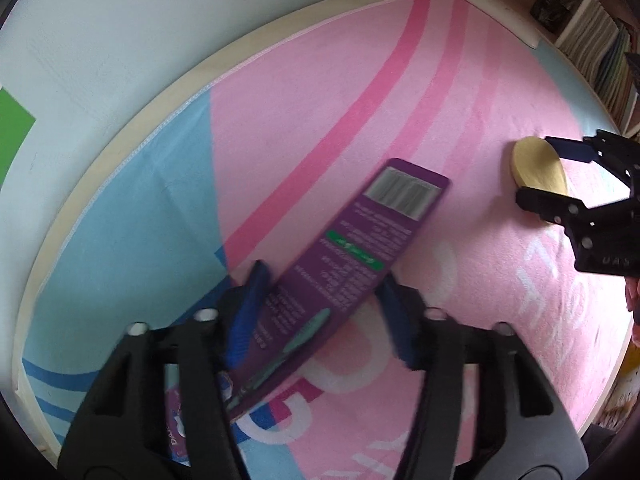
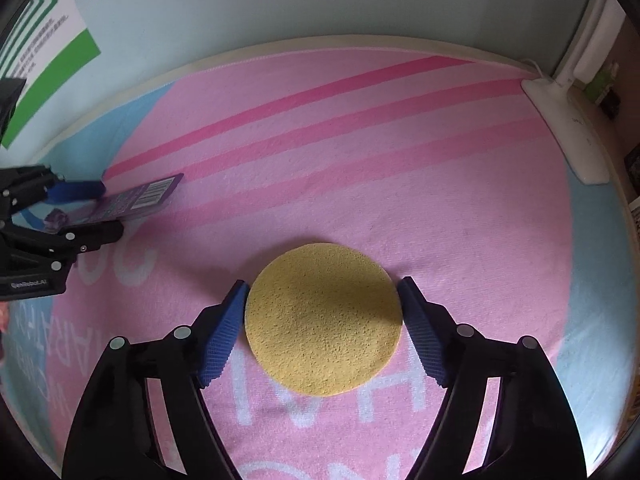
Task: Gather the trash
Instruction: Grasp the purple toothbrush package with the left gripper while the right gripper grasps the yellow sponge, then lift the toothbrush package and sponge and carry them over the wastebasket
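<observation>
Presently, my left tongs [image 1: 324, 312] straddle a purple cardboard package [image 1: 352, 256], which lies tilted across the pink and blue mat [image 1: 320, 120] covering the surface. The blue pads [image 1: 248, 312] stand to either side of the package's near half; the left pad appears against its edge, the right pad just beside it with a sliver of mat showing between, so I judge these tongs apart and not clamped. The package's barcode end points away from me, and printed text runs along its back. In the right wrist view the same package [image 2: 136, 202] sits at far left between the left tongs [image 2: 102, 210], low against the mat.

My right tongs [image 2: 322, 312] bracket a round yellow sponge disc [image 2: 324, 320] lying flat on the mat over white lettering. Both blue pads [image 2: 224, 340] stand at the disc's rim, left and right; whether they touch or merely sit just beside it I cannot tell, and the disc shows no squeeze, so I record these tongs as apart. From the left wrist view the right tongs [image 1: 536, 172] flank the disc [image 1: 538, 170] at the right of the mat, well apart from the package.

A white lamp base [image 2: 568, 132] stands at the mat's far right corner, near the pale wall [image 2: 320, 0]
</observation>
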`<state>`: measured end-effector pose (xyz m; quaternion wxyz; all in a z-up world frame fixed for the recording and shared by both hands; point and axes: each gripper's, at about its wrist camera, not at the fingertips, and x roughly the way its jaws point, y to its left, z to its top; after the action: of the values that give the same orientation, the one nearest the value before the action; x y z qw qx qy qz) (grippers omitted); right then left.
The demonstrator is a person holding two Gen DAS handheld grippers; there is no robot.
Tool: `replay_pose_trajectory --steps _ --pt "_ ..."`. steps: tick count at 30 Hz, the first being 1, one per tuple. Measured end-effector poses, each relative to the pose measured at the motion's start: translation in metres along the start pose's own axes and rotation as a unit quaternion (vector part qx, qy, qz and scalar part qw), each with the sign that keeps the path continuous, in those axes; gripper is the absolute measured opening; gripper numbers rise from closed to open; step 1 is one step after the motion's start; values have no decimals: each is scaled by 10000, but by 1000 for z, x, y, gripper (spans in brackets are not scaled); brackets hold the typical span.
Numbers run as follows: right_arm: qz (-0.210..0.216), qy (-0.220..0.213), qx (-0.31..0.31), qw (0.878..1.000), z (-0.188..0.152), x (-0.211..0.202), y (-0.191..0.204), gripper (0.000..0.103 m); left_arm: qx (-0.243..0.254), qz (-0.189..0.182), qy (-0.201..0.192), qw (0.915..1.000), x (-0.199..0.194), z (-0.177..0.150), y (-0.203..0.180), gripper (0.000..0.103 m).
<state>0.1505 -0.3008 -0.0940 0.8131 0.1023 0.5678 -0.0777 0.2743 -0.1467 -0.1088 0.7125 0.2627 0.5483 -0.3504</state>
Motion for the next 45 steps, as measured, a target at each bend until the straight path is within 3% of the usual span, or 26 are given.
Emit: replay_pose_trajectory --steps 2,13,18,21,30,32,45 --pt "55 3 80 10000 1 -1 -4 76 50 -53 -29 10000 -3 1 -3 37" --pt "325 -16 224 9992 -4 -15 -12 76 -185 -173 -251 9994 -26 -4 -1 13" --pt "357 -75 191 9992 -5 -29 -9 76 -282 -132 -392 9987 -45 9 12 13" --pt "357 -104 165 9992 -8 -34 -6 76 -319 -104 -453 9984 -62 2 -5 12" --pt "424 -203 91 9989 -11 -50 -7 76 -645 -85 -583 9962 -87 -17 13 12" --pt "455 -227 52 9987 -9 -49 2 75 -689 -56 -640 9956 -84 -8 3 11" --pt "530 -582 -31 9969 -16 -94 10 75 -767 32 -1144 9905 -142 -33 -19 11"
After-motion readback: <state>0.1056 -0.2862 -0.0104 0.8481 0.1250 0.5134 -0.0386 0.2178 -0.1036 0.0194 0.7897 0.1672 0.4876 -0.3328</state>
